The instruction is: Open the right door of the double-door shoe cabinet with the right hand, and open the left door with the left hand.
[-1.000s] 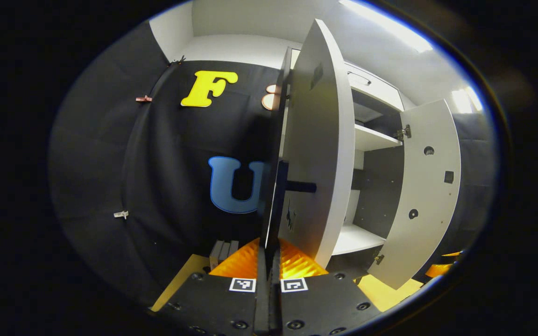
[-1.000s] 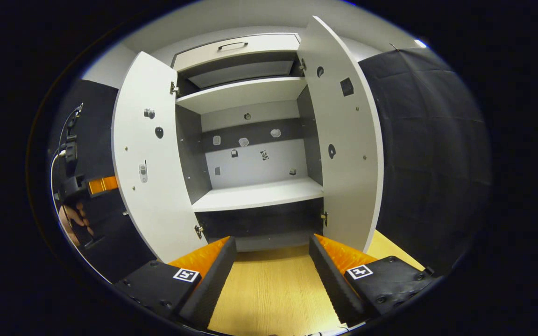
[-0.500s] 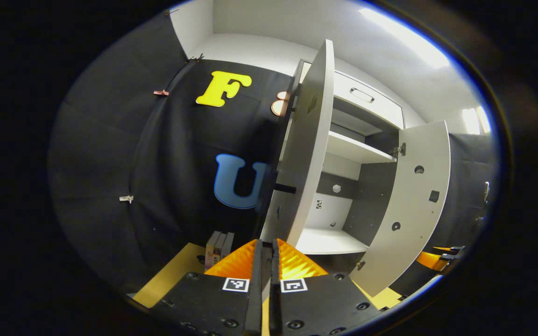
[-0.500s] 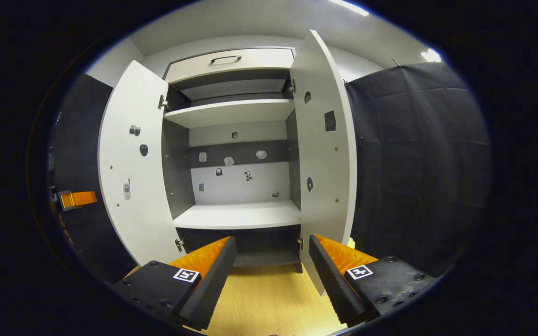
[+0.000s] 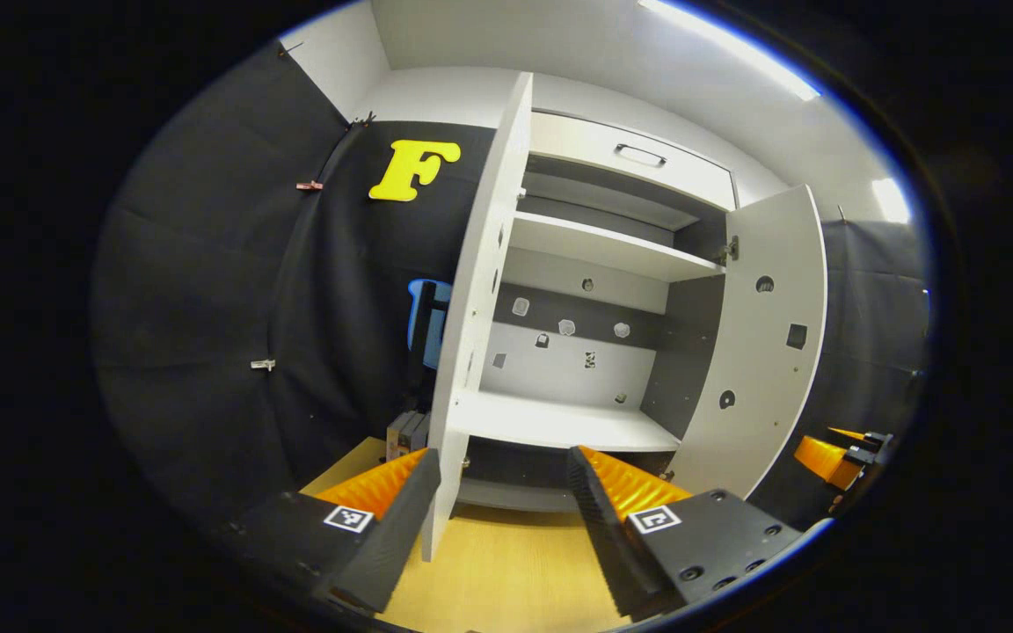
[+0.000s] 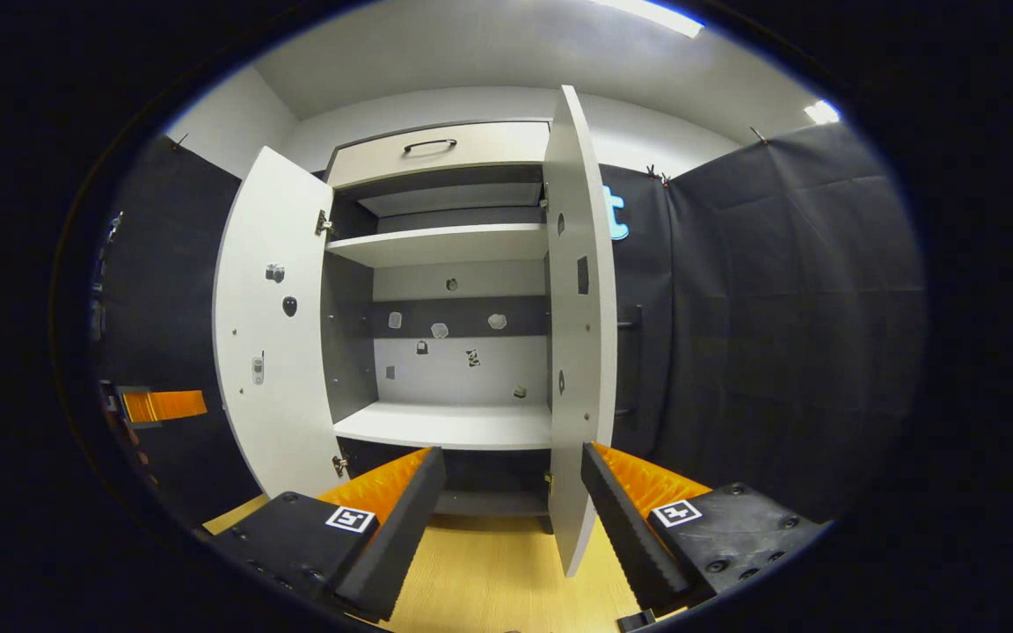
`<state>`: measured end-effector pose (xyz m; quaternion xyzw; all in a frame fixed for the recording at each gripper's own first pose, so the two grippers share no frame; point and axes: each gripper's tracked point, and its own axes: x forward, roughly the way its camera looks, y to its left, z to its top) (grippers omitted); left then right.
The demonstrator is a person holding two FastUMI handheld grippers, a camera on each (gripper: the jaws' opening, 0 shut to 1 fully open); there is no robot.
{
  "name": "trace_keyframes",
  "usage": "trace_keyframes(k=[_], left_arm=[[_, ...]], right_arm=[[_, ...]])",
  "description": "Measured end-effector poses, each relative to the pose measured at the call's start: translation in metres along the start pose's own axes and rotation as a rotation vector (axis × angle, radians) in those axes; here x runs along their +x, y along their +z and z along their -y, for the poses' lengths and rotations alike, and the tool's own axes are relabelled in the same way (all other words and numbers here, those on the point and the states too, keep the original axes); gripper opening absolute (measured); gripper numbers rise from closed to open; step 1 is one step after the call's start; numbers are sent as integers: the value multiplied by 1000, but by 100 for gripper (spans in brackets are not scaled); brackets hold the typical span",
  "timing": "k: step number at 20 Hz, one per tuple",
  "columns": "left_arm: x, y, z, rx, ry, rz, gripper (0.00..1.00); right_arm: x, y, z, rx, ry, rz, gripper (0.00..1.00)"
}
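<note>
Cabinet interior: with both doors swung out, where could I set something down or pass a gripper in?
The lower shelf is bare from the left door to the right door. The upper shelf looks bare too, with less height under the drawer. The wooden floor ahead is free. Small fittings only dot the back panel.

Left gripper (image 5: 499, 527) and right gripper (image 6: 513, 527) each carry dark screw-studded blocks at lower frame, bearing small square black-and-white markers; the inner finger faces are ribbed.

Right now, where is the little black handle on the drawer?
In the right gripper view, the curved black handle sits on the pale drawer front at the cabinet's top, above the open white doors.
</note>
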<state>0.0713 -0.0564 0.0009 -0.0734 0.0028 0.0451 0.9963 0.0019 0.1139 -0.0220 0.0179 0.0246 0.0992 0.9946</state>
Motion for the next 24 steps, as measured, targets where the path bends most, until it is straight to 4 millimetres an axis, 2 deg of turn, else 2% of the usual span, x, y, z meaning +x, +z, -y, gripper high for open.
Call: trace_keyframes(k=[1, 2, 3, 5, 6, 8, 10, 11, 12, 15, 17, 21, 24], left_arm=[[-6, 2, 6, -3, 23, 17, 94], [-13, 2, 12, -5, 45, 32, 90], [-20, 2, 20, 1, 57, 46, 94], [-33, 0, 29, 33, 91, 68, 92], [-38, -3, 32, 51, 108, 67, 95], [-44, -7, 44, 90, 102, 51, 95], [-46, -5, 44, 120, 105, 50, 95], [-45, -6, 45, 125, 98, 44, 95], [-44, -7, 47, 128, 90, 39, 95], [-42, -6, 38, 137, 103, 50, 92], [-42, -6, 33, 140, 110, 67, 95], [-39, -3, 25, 174, 106, 78, 95], [-34, -1, 26, 202, 75, 91, 95]], right_arm=[[-6, -4, 6, 4, 14, -11, 98], [-11, -7, 13, 10, 25, -21, 98], [-15, -10, 19, 21, 39, -29, 98], [-19, -16, 26, 55, 67, -43, 98], [-18, -18, 28, 68, 77, -52, 98], [-18, -18, 33, 82, 86, -70, 98], [-12, -16, 36, 78, 66, -50, 98], [-11, -21, 36, 71, 55, -64, 98], [-12, -28, 33, 72, 53, -79, 98], [-13, -31, 17, 81, 76, -88, 99], [-12, -36, 13, 64, 83, -95, 99], [-11, -37, -1, 83, 85, -94, 99], [-10, -32, -2, 79, 62, -80, 98]])
